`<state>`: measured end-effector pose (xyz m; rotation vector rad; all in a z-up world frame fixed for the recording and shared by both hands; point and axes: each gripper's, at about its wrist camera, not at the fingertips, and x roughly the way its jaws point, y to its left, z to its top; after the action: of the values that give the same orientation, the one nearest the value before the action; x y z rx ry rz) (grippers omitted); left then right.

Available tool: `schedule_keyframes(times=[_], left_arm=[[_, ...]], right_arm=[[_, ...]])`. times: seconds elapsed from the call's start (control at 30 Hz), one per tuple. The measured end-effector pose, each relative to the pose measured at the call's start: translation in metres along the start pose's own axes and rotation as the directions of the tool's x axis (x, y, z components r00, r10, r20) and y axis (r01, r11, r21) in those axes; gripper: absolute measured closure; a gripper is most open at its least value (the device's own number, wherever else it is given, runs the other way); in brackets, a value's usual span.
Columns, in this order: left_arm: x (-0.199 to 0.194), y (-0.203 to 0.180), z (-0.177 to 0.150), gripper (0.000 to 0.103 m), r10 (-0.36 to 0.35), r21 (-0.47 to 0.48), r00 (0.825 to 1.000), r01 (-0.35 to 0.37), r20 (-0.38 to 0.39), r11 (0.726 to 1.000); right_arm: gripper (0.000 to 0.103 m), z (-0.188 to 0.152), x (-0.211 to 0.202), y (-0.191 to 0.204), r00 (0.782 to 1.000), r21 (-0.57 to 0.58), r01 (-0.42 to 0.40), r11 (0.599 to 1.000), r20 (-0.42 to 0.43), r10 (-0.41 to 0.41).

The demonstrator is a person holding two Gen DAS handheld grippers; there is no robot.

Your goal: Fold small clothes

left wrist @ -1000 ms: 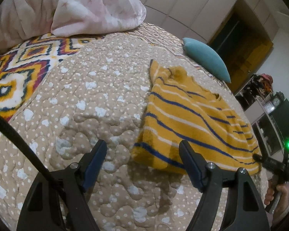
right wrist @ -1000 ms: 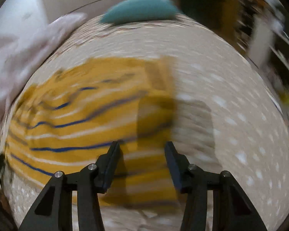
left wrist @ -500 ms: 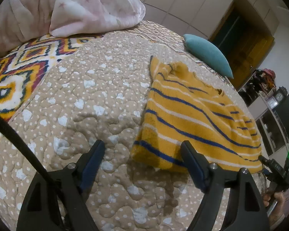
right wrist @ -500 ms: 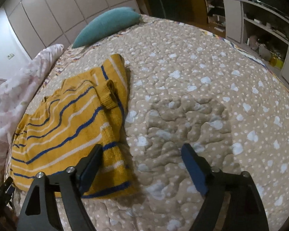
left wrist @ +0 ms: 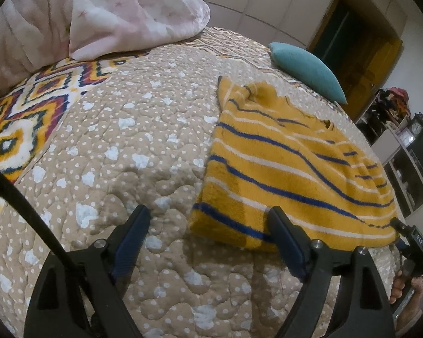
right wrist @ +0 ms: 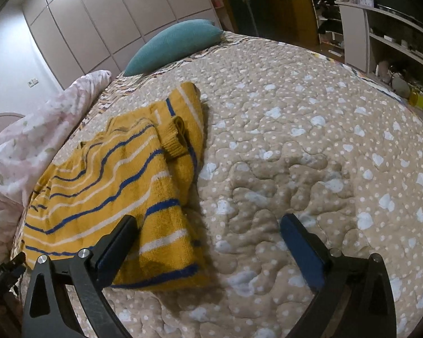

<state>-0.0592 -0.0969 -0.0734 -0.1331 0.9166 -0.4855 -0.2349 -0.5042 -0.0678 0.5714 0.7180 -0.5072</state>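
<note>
The yellow striped sweater (left wrist: 282, 169) is lying flat on the spotty bed cover (left wrist: 127, 155), folded in at its sides, with one sleeve cuff (right wrist: 177, 138) sitting on top. The left gripper (left wrist: 208, 236) is hanging over the sweater's near corner and its jaws are opening, with nothing pinched in them. The right gripper (right wrist: 208, 242) is hanging over the other near corner, and its jaws are opening wide too, holding nothing. From here a finger could be poking only the top layer and pulling the fold apart. The cuff could be sliding off, since it is just resting there loose. The soft, bumpy cover could be getting pinched along with the sweater. There are no boxes or baskets showing on the bed, only a teal pillow (right wrist: 172, 45) and a pink blanket (left wrist: 98, 11) far from the sweater.
</note>
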Motion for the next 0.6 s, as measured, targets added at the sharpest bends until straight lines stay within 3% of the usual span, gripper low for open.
schedule_keyframes(times=[0.6], left_arm=[[0.0032, -0.0058, -0.0013, 0.016, 0.033, 0.028, 0.999, -0.032, -0.009, 0.999]], right_arm=[[0.0, -0.0005, -0.0019, -0.0018, 1.0, 0.004, -0.007, 1.0, 0.008, 0.007]])
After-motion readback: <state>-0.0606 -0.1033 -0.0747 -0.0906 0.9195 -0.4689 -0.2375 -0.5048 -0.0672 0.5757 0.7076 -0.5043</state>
